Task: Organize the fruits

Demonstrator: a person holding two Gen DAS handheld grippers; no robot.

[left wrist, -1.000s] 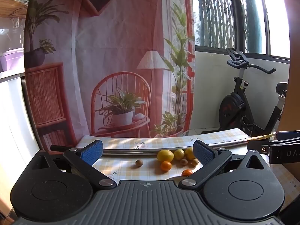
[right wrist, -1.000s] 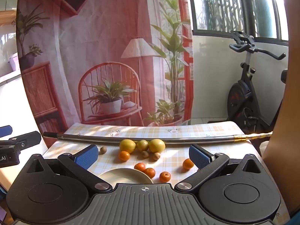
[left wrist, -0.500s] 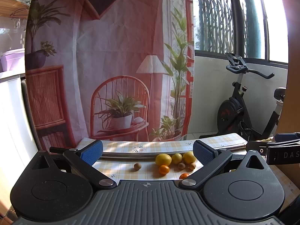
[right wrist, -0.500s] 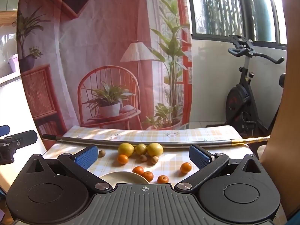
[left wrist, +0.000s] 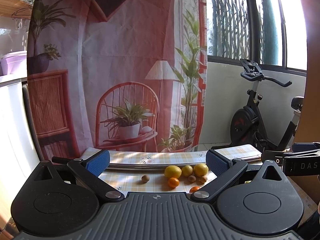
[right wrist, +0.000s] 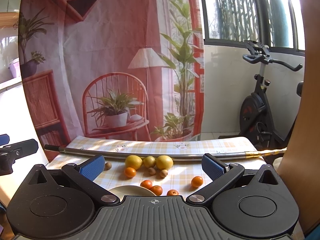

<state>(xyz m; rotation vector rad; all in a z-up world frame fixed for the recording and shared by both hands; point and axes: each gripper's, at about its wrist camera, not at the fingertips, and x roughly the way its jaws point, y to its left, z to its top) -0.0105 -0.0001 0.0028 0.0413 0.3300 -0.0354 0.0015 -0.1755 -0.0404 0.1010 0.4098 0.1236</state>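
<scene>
Both grippers are held level above the near table edge, facing the backdrop. The left gripper (left wrist: pixel 158 163) and right gripper (right wrist: pixel 153 165) have their jaws spread wide and empty. Three lemons (right wrist: pixel 149 162) lie just before the metal pole (right wrist: pixel 120 154); oranges (right wrist: pixel 152 187) lie nearer, beside the plate (right wrist: pixel 128 190).

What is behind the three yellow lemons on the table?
A long metal pole lies right behind the lemons, across the checked tablecloth. Farther back hangs a printed curtain. The lemons hide a short stretch of the pole.
</scene>
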